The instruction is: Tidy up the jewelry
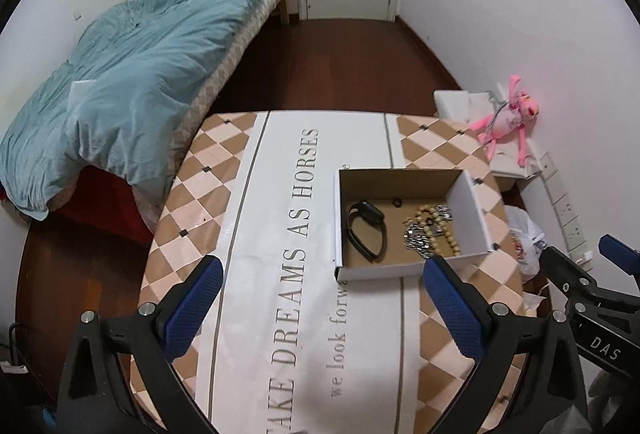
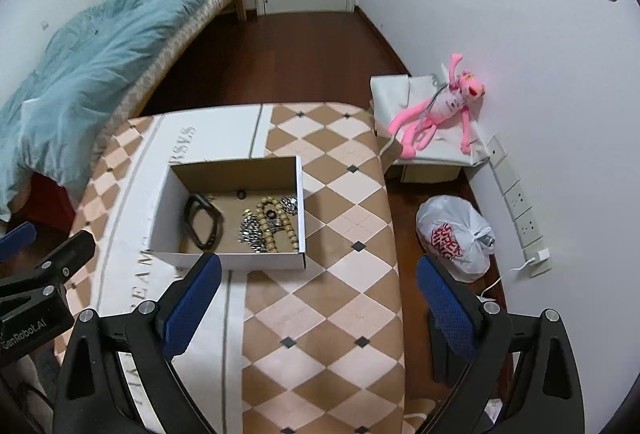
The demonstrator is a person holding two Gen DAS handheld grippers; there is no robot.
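An open cardboard box [image 1: 472,205] [image 2: 160,201] stands on the table. Inside lie a black watch band [image 1: 366,228] [image 2: 202,220], a small dark ring [image 1: 397,202] [image 2: 241,194], a tan bead bracelet [image 1: 434,220] [image 2: 276,224] and a silver chain [image 1: 418,240] [image 2: 250,230]. My left gripper [image 1: 322,308] is open and empty, above the table in front of the box. My right gripper [image 2: 318,304] is open and empty, in front of and right of the box. Each gripper shows at the edge of the other's view.
The table [image 1: 208,169] [image 2: 320,314] has a diamond-pattern cloth with printed lettering. A bed with a blue duvet [image 1: 140,81] is at the left. A pink plush toy [image 2: 440,109] lies on a white box at the right; a plastic bag [image 2: 456,234] sits on the floor.
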